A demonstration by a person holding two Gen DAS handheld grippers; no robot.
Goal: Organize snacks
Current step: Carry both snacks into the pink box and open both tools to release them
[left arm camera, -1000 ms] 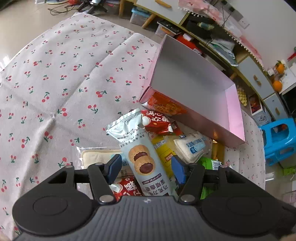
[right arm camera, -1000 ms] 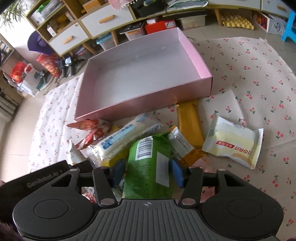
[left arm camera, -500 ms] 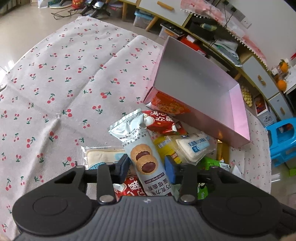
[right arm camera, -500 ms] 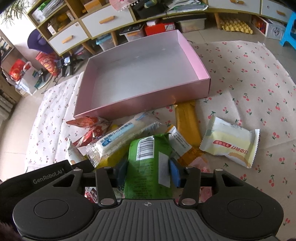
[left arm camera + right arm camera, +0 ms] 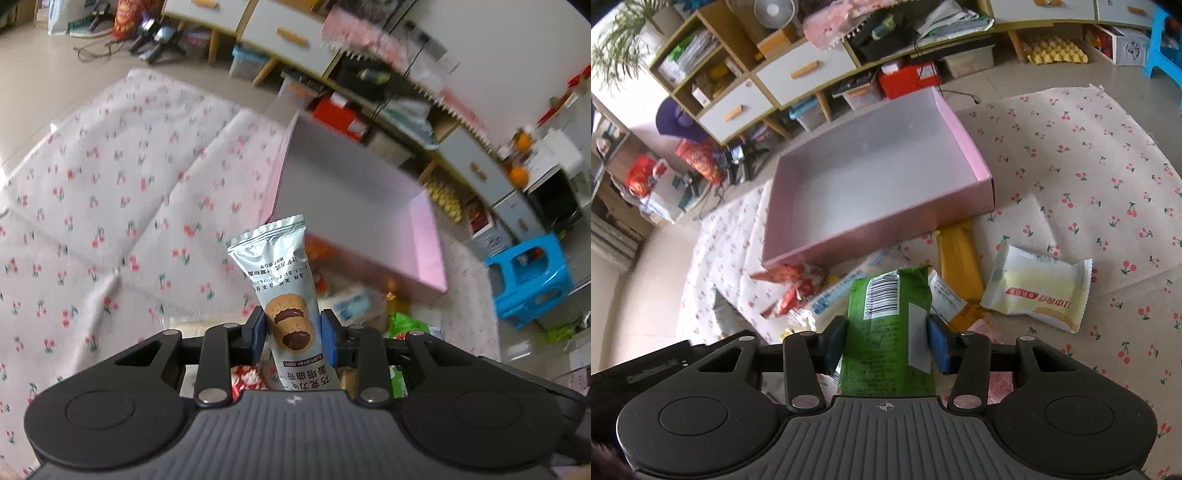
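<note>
Gripping a silver biscuit packet (image 5: 282, 295) in just-closed left tongs (image 5: 291, 332), right tongs (image 5: 886, 341) clamping barcoded green packet (image 5: 888, 332)

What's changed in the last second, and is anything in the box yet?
The left claw has just been closing and now grips the cookie packet, lifted off the pile. The right claw has raised the green packet. The pink box stays empty; the cream packet is unmoved.

Pink box (image 5: 871, 192) unobstructed; snack pile (image 5: 812, 291) before it

Cookie packet (image 5: 282, 291) (upright) in left gripper (image 5: 291, 334)
</note>
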